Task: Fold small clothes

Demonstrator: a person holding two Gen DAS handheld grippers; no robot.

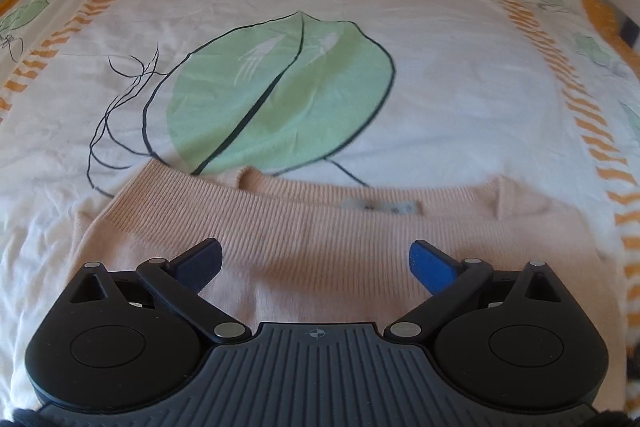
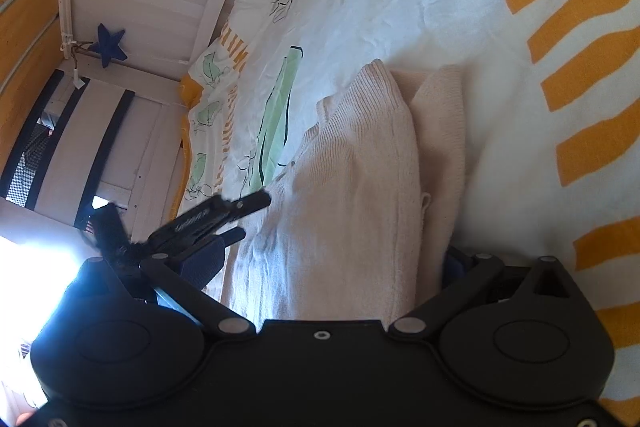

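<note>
Left gripper (image 1: 316, 265) hovers wide open over the peach knit sweater (image 1: 304, 227) lying on the leaf-print bedsheet (image 1: 440, 67), probably lining up. Right gripper (image 2: 332, 267) looks wide too, straddling a raised fold; can't tell if it's pinching.

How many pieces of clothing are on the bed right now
1. A single peach knit sweater lies on the leaf-print bedsheet, directly ahead of the open left claw. The right claw straddles its bunched edge. More may lie outside both views.
</note>
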